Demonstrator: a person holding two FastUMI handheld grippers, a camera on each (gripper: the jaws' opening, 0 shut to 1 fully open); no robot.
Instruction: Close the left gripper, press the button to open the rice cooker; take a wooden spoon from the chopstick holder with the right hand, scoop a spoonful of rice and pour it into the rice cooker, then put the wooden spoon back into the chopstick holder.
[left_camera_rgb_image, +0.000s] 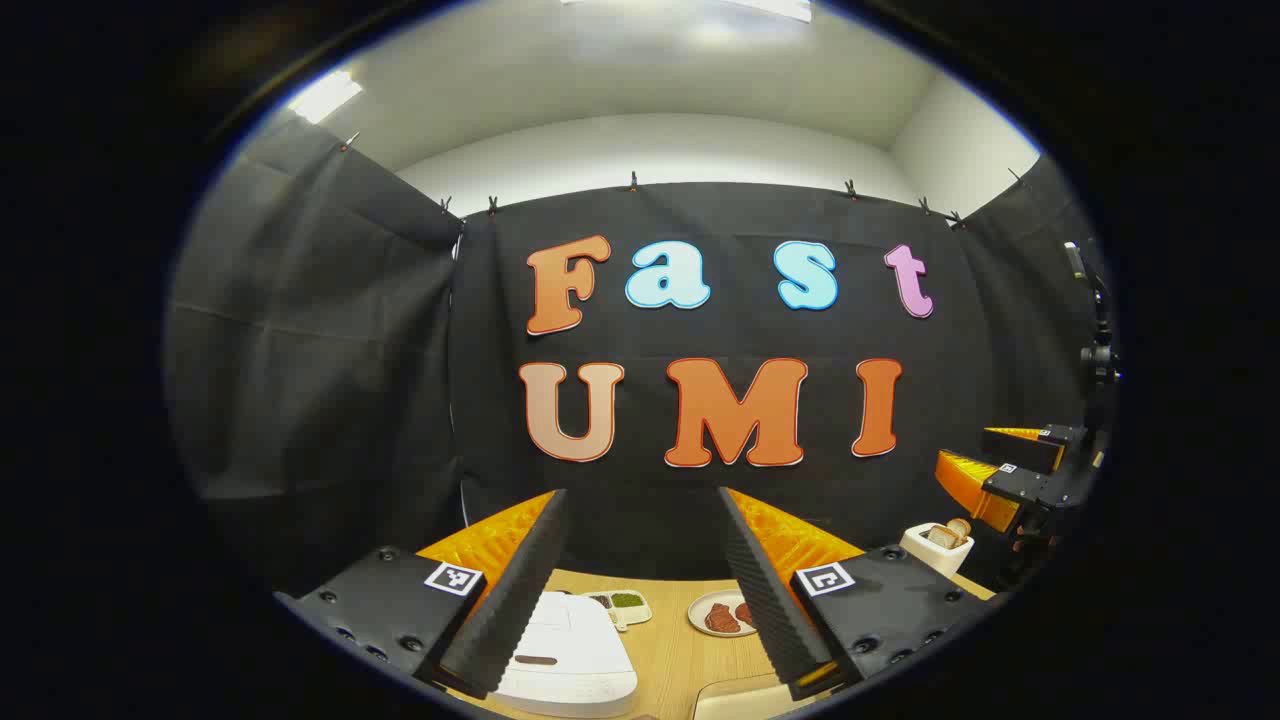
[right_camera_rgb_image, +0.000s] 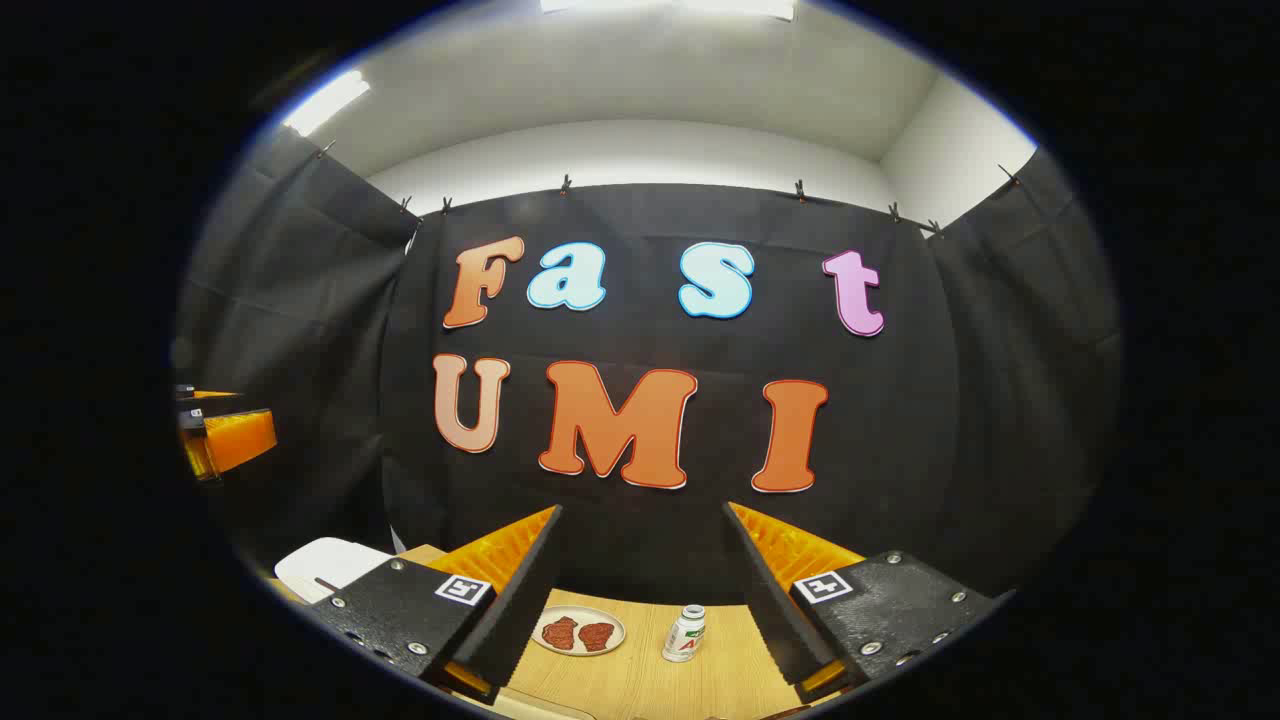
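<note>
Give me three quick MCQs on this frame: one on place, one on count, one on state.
1. In the left gripper view, where is the white rice cooker?
A. under the left gripper's fingers
B. on the plate
C. hanging on the wall

2. How many reddish pieces lie on the round plate?
A. none
B. two
C. five

3. How does the right gripper stand?
A. shut on a spoon
B. shut, empty
C. open, empty

Answers: 1 A, the cooker lies low between the left gripper fingers; 2 B, two pieces side by side; 3 C, a wide gap with only the table behind.
</note>
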